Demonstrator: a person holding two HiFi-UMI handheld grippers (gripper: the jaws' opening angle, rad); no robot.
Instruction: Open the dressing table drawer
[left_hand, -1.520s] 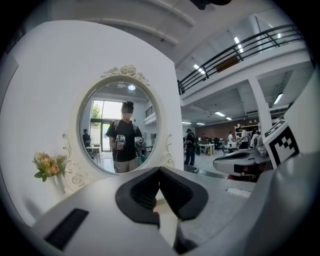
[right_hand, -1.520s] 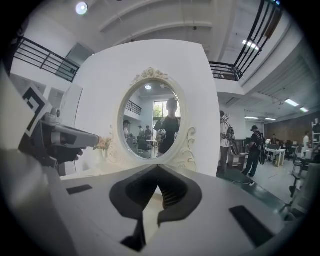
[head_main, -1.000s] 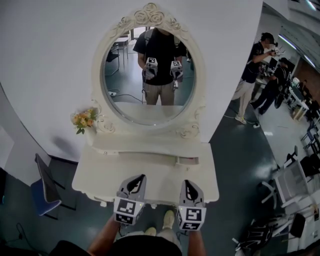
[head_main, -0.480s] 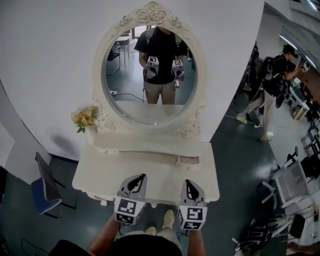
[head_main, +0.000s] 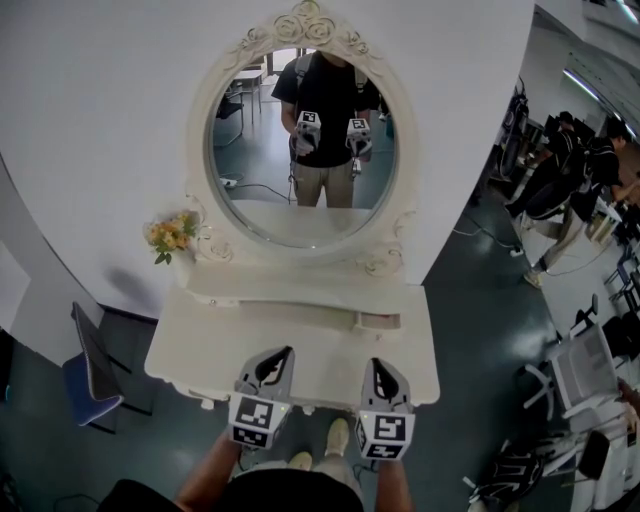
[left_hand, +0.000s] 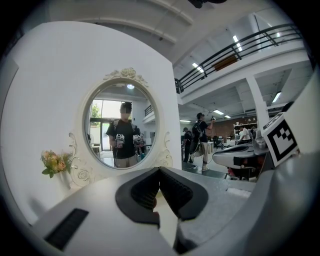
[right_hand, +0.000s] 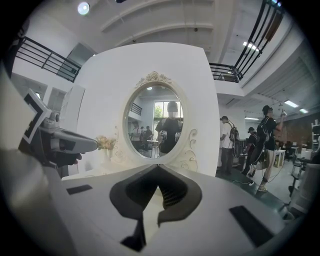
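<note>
Head view: the left tool (head_main: 282, 354) and the right tool (head_main: 372, 366) are both clenched, with nothing between their jaws. They sit side by side over the front edge of the white dressing table (head_main: 200, 345). The drawer front is hidden below that edge. Flowers (head_main: 168, 238) stand at the table's back left corner.

dressing table (head_main: 210, 350) cream-white, wall (head_main: 100, 120) white — flowers (head_main: 168, 238) orange and yellow — chair (head_main: 88, 400) blue, floor (head_main: 480, 320) dark teal
</note>
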